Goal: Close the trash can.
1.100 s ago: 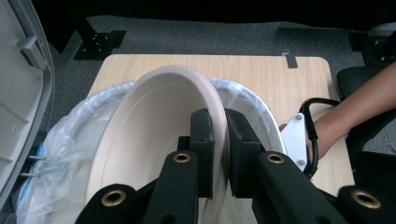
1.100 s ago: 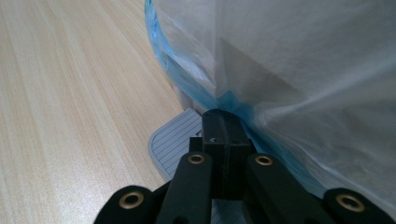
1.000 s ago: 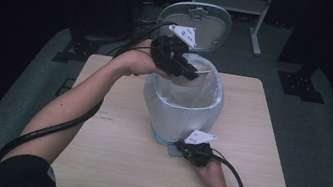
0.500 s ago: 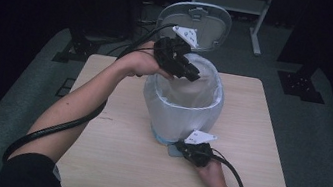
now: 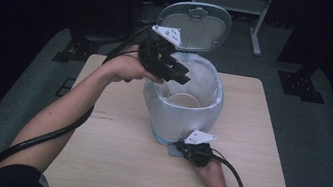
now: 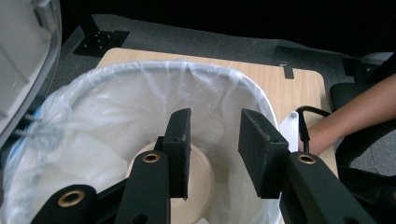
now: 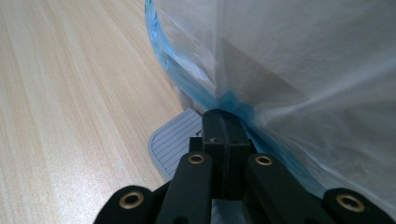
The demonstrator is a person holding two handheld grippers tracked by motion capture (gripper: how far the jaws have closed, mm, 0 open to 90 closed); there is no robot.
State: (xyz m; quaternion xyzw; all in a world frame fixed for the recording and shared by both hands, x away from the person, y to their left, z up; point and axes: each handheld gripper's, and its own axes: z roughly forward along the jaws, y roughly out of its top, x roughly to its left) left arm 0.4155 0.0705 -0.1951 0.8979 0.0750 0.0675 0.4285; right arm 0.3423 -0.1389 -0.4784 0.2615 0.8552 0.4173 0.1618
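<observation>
High view: a lined pedal bin [image 5: 179, 111], lid up, stands mid-table. Left gripper [image 5: 178, 72] hovers at its ten o'clock rim.

Left gripper view: jaws released above a cream bowl [image 6: 201, 179] inside.

Right gripper view: right gripper [image 7: 223, 128] clenched empty over the grey pedal [image 7: 175, 140].

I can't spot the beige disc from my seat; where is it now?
In the high view, the beige disc lies at the bottom of the lined bin at mid-table, directly below the open left gripper.

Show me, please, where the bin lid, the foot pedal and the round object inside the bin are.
bin lid [image 5: 200, 25], high view, middle of its raised inner face.
foot pedal [image 7: 175, 140], right gripper view, ribbed grey top.
round object [image 6: 201, 179], left gripper view, pale top between the left tongs' jaws.
</observation>
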